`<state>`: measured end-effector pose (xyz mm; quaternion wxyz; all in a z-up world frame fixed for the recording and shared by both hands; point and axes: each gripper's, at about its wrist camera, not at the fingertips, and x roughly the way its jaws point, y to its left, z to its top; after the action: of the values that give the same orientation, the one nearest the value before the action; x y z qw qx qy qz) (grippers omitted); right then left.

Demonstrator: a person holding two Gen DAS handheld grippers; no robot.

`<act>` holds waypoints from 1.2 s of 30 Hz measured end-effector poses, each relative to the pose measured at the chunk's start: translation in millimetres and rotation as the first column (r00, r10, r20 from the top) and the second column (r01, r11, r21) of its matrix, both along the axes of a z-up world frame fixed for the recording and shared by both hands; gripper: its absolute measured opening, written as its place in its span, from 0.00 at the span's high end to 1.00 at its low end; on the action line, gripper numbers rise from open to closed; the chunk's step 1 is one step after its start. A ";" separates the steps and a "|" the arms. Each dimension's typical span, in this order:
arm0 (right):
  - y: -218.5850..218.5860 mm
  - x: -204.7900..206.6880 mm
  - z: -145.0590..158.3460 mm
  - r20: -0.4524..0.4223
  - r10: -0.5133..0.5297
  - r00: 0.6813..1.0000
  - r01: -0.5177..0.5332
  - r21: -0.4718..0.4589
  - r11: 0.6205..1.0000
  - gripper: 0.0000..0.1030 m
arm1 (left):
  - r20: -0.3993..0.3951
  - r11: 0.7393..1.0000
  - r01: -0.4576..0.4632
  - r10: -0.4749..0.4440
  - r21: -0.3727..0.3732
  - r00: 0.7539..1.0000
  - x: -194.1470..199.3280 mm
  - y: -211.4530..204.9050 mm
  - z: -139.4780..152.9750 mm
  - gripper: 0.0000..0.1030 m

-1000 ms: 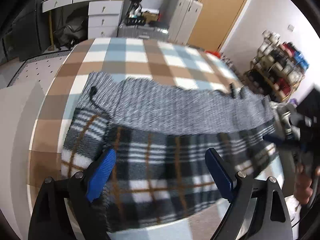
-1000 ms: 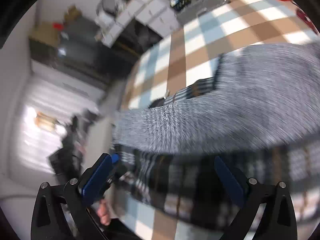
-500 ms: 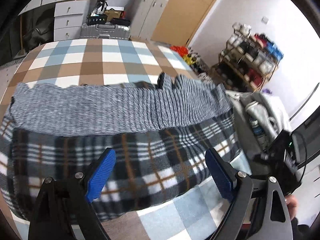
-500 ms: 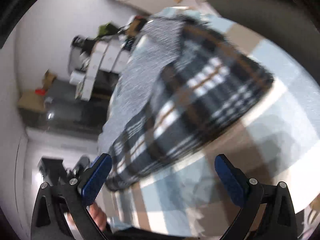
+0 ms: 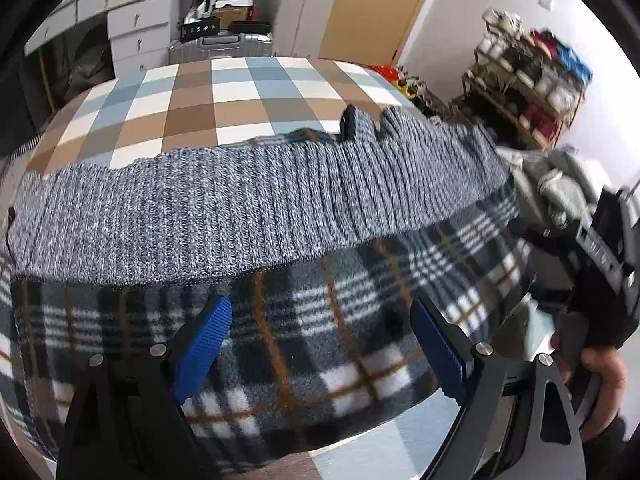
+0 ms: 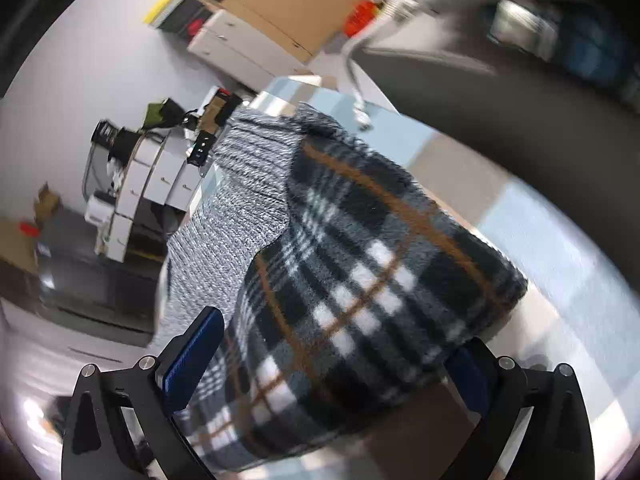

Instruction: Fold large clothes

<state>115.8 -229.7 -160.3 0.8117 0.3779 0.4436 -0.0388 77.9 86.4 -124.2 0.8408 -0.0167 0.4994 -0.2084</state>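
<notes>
Both the left tongs [image 5: 320, 344] and right tongs [image 6: 332, 354] stood apart, empty; the right had swung around to the folded garment's [image 5: 280, 320] end, suggesting another fold.

Plaid garment [image 5: 304, 344] cut off at left edge
</notes>
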 end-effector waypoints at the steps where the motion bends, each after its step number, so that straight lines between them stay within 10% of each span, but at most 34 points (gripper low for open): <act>1: 1.4 -1.6 1.2 0.015 0.009 1.000 -0.009 -0.005 1.000 0.04 | 0.010 0.999 0.014 -0.014 0.032 1.000 -2.4 -3.9 -0.9 0.15; 6: -5.3 -20.5 19.8 0.179 0.017 0.984 -0.009 -0.046 0.999 0.37 | 0.053 0.990 0.038 -0.046 0.135 0.998 -13.7 -15.7 -3.1 0.14; 12: 10.4 -16.8 21.2 0.208 0.097 0.973 -0.083 -0.072 0.994 0.32 | 0.042 0.992 0.035 -0.040 0.117 0.998 -15.9 -11.6 -0.6 0.14; 19: -12.0 -21.4 -8.7 0.084 -0.028 0.996 0.006 0.250 0.968 0.26 | 0.054 0.990 0.037 -0.045 0.138 0.998 -15.2 -14.9 -2.0 0.14; 31: 17.0 13.5 -5.4 0.019 0.064 0.998 -0.063 -0.048 0.997 0.21 | 0.053 0.990 0.034 -0.041 0.139 0.998 -14.8 -16.2 -1.4 0.14; 36: 18.3 9.9 0.6 0.070 0.089 0.994 -0.081 -0.103 0.991 0.58 | 0.046 0.991 0.032 -0.038 0.131 0.998 -13.0 -16.2 -1.9 0.14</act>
<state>125.7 -211.4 -159.6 0.8464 0.3187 0.4264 -0.0122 64.8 70.2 -126.2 0.8480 0.0520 0.4918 -0.1905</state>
